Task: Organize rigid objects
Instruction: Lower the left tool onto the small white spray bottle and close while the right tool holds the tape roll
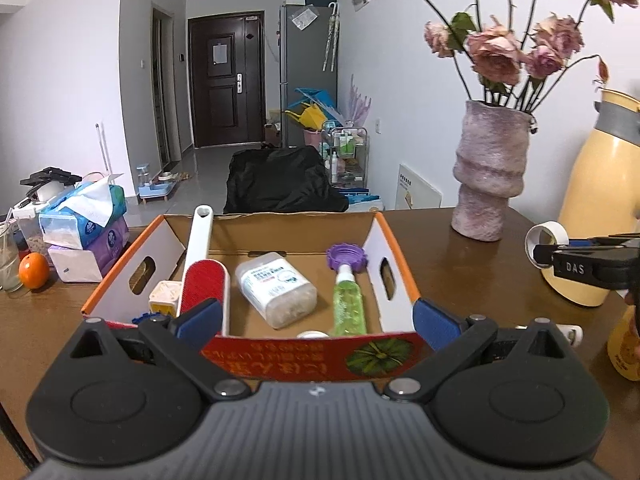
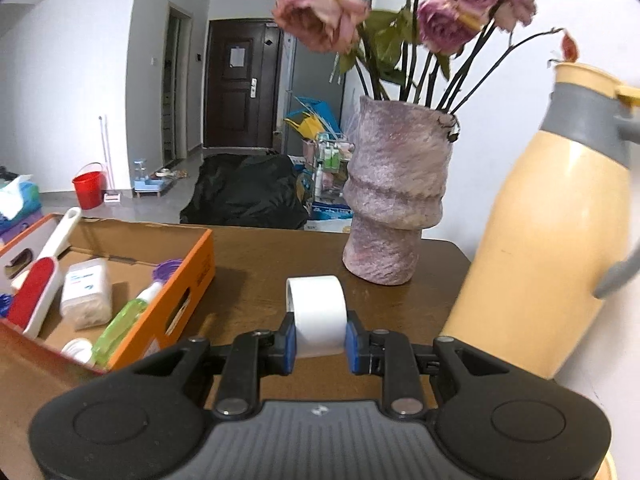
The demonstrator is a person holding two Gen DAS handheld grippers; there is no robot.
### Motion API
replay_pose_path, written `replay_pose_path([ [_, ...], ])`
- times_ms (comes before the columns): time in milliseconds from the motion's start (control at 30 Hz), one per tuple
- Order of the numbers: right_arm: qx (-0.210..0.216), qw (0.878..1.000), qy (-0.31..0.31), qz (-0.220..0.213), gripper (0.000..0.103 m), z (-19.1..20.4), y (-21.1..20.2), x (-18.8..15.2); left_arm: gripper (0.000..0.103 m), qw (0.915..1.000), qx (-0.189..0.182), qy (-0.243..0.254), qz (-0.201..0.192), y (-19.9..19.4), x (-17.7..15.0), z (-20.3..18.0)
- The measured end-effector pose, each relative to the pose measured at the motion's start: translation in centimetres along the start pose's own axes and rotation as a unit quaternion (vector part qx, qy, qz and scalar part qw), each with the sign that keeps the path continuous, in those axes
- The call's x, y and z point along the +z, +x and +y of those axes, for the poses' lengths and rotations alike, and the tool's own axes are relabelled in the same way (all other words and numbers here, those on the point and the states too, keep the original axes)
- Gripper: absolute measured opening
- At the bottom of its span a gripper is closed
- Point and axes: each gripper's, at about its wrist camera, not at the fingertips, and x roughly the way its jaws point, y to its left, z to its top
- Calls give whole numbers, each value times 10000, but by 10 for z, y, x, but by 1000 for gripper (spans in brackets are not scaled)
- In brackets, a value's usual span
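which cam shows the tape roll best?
Right wrist: the tape roll sits centred and close, clamped in the right gripper. Left wrist shows it only small at the right edge, partly hidden behind that gripper.

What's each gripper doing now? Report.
Left gripper: open, holding nothing, at the box front.
Right gripper: shut on the tape roll.

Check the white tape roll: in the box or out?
Out. The right gripper holds the white tape roll above the table, beside the box.
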Motion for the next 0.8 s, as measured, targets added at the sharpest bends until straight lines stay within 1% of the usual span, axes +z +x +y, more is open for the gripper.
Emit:
replay_pose_path([
  [200, 67, 9999, -32, -143, 23, -12, -41, -20, 103, 9999, -118, 35, -1, -16, -9, -18],
  [433, 99, 9996, -40, -266, 23, -32, -78, -51, 103, 9995, -297, 97, 19, -26, -20, -45],
  [700, 10, 9993, 75, -358, 23, -59, -99, -87, 103, 9982, -538, 230, 94, -23, -34, -82],
  [800, -19, 9988, 182, -464, 23, -73, -105, -99, 103, 9973, -659, 291, 113, -18, -37, -98],
])
